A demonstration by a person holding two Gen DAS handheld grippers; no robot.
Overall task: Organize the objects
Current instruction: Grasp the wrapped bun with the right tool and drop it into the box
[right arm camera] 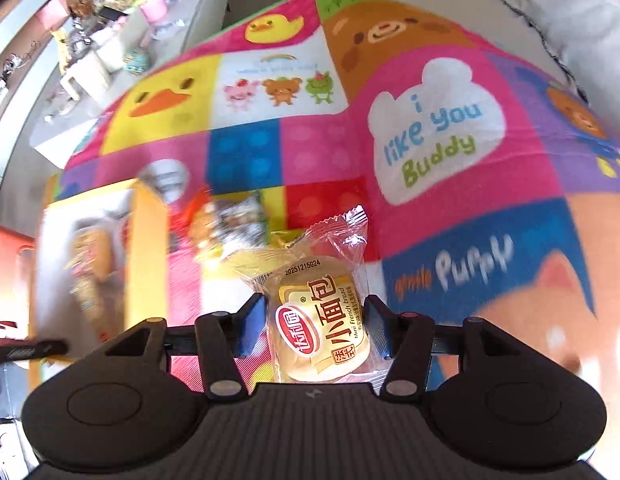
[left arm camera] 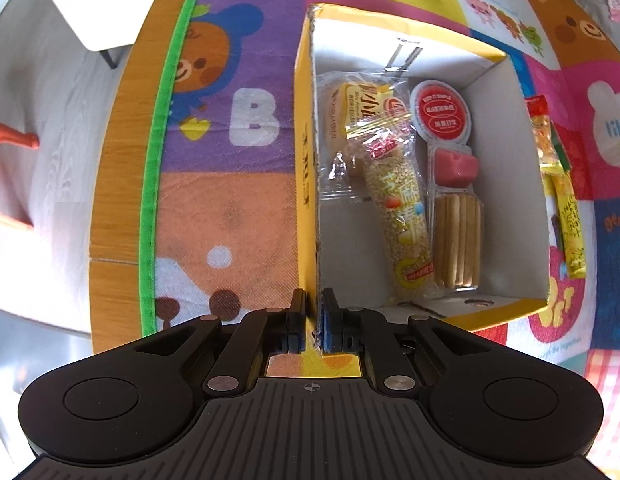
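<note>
Left gripper (left arm camera: 313, 312) pinches the near wall of my yellow cardboard box (left arm camera: 306, 168), fingers pressed tight on it; box sits on the colourful cartoon mat (left arm camera: 230, 120), snack packs inside. Right gripper (right arm camera: 314, 328) clamps a clear-wrapped mini French bread (right arm camera: 321, 328) above the mat, just beside the box.

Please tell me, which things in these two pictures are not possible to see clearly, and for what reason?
- Right wrist view: the pile of small wrapped snacks beside the yellow cardboard box is smeared by motion blur.
- Right wrist view: the box's contents are blurred too.
- Left wrist view: the long yellow snack packet on the cartoon-print cloth is partly hidden behind the box wall.
</note>
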